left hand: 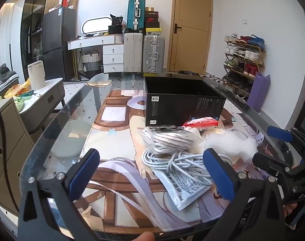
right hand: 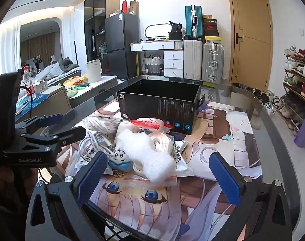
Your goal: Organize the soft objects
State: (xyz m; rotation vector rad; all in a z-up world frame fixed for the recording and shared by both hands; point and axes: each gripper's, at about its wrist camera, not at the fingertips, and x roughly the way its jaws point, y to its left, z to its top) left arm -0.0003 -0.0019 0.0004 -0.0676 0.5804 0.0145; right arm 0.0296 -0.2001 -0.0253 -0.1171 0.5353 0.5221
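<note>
A pile of soft things lies on the glass table in front of an open black box (left hand: 182,102) (right hand: 160,102). It holds a striped cloth (left hand: 168,140), a coiled white cable (left hand: 178,162), white foam wrap (left hand: 230,144) (right hand: 146,152), a red-and-white packet (left hand: 200,122) (right hand: 150,124), white printed pouches (left hand: 182,186) and a small blue-and-white plush (right hand: 120,158). My left gripper (left hand: 154,176) is open and empty, just before the cable. My right gripper (right hand: 158,174) is open and empty, its jaws standing either side of the foam's near end.
A printed anime mat (right hand: 222,150) covers the glass table (left hand: 58,130). A sideboard with a white kettle (left hand: 37,74) stands left. Suitcases, a white desk and a door are behind. A shoe rack (left hand: 245,60) stands right.
</note>
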